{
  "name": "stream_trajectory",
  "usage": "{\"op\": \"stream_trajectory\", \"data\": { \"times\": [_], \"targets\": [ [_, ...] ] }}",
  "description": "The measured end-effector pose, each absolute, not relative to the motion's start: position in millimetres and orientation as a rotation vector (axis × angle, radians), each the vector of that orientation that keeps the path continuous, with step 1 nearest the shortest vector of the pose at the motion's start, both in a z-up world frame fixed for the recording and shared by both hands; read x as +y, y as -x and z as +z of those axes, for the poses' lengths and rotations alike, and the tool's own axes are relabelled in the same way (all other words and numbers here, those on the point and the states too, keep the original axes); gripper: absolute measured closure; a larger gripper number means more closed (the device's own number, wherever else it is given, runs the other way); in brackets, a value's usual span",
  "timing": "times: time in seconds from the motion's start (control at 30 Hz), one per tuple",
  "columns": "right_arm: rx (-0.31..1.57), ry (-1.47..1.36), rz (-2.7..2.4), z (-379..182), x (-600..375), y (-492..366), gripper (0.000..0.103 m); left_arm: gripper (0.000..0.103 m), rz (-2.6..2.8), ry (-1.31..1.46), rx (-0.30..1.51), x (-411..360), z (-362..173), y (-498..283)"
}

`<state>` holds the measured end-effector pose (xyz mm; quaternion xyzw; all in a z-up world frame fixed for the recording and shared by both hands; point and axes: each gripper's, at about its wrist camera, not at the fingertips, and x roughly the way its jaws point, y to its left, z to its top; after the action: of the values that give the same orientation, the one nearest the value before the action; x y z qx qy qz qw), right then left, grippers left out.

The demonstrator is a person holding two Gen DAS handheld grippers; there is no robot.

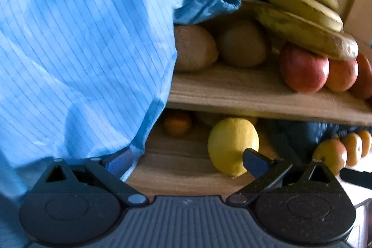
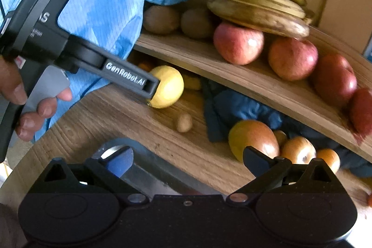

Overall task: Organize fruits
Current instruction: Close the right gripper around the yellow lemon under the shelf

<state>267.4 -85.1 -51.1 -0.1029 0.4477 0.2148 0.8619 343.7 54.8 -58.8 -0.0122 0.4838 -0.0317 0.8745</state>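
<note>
A yellow lemon (image 1: 232, 145) (image 2: 168, 87) lies on the lower wooden board (image 2: 116, 122). My left gripper (image 1: 187, 163) is open just in front of it, its right finger (image 1: 254, 164) level with the lemon's right side. From the right wrist view, a finger (image 2: 130, 76) of that gripper reaches the lemon's left side. My right gripper (image 2: 189, 160) is open and holds nothing. It hovers over the board's near edge, with a yellow-red apple (image 2: 253, 138) just beyond its right finger.
The upper shelf (image 2: 232, 71) carries kiwis (image 2: 160, 19), red apples (image 2: 238, 43) and bananas (image 2: 258, 8). A light blue garment (image 1: 81, 50) fills the left. Dark blue cloth (image 2: 239, 106), orange fruits (image 2: 298, 150) and a small brown fruit (image 2: 184, 122) lie below the shelf. A grey metal piece (image 2: 151, 169) lies under my right gripper.
</note>
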Motion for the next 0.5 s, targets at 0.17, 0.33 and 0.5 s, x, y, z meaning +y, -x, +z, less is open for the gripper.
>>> {"op": "stream_trajectory", "data": {
  "times": [0.17,0.33,0.5],
  "targets": [
    [0.911,0.200,0.479,-58.5,-75.9,-275.6,0.006,0.005,-0.116,0.042,0.998,54.0,-60.8,-342.6],
    [0.893,0.188,0.506,-61.5,-67.3,-282.1,0.006,0.005,-0.140,0.032,1.002,70.4,-57.1,-340.3],
    [0.877,0.176,0.522,-69.9,-59.0,-291.5,0.010,0.005,-0.112,0.041,0.994,90.3,-41.8,-338.7]
  ]
}}
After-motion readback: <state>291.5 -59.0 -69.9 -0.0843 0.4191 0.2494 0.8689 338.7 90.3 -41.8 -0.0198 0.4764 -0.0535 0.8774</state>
